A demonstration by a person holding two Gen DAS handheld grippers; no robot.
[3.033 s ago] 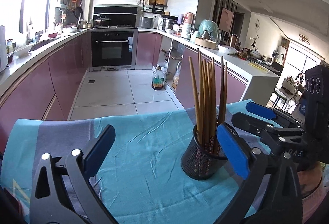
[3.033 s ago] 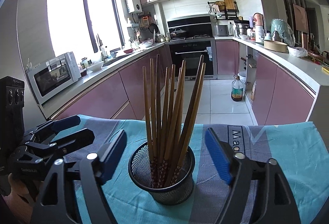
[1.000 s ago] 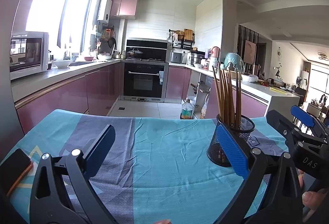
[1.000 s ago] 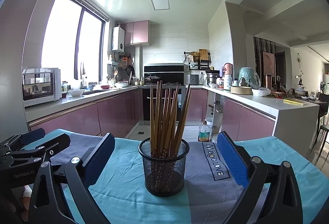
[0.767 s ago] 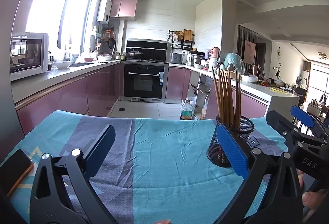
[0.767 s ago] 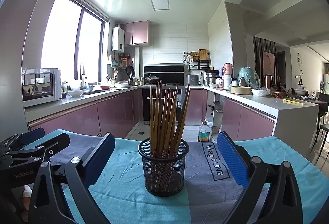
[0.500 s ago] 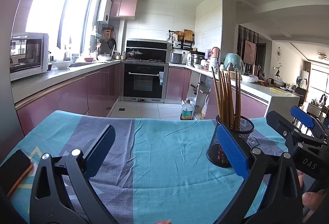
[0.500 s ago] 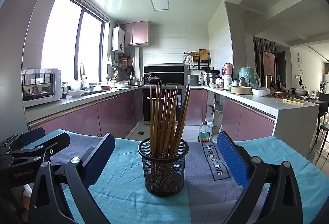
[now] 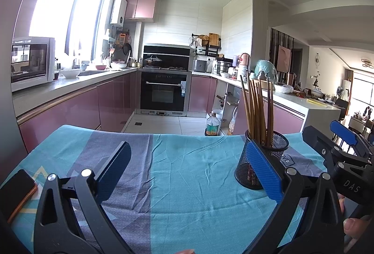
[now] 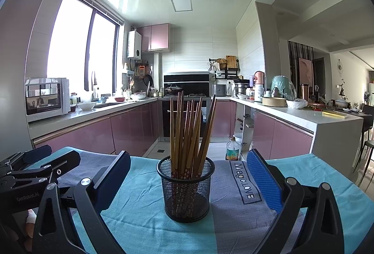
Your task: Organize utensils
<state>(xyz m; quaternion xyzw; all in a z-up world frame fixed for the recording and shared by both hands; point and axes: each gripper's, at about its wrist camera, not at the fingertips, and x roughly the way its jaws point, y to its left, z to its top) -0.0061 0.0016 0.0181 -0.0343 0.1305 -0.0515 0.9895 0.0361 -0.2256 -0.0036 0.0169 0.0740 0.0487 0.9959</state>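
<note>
A: Report the position of the chopsticks (image 10: 187,130).

B: The chopsticks stand bundled, upright with a slight fan, in the mesh holder (image 10: 186,191). The holder rests on the teal tablecloth (image 10: 140,226), centred ahead of the right gripper (image 10: 187,184) and off to the right of the left gripper (image 9: 187,172). A phone (image 9: 16,191) lies at the left edge of the cloth, well apart from the holder.

A: Jaw state?

B: Both grippers have jaws spread wide and hold nothing. The holder sits beyond the right gripper's fingertips, in line with the gap between its 2 pads.

A: Handling characteristics?

B: Judgement only: the sticks look like light, rigid wood with a smooth finish, so a single stick may slip or pivot in a loose pinch. The holder looks light and could tip or slide on the soft cloth if a stick is pulled sideways.

A: Recommended grasp point?

B: Take 1 stick on its exposed upper shaft, above the rim, and lift straight up. If the holder itself is to move, close the pads across its mesh wall, below the rim.
</note>
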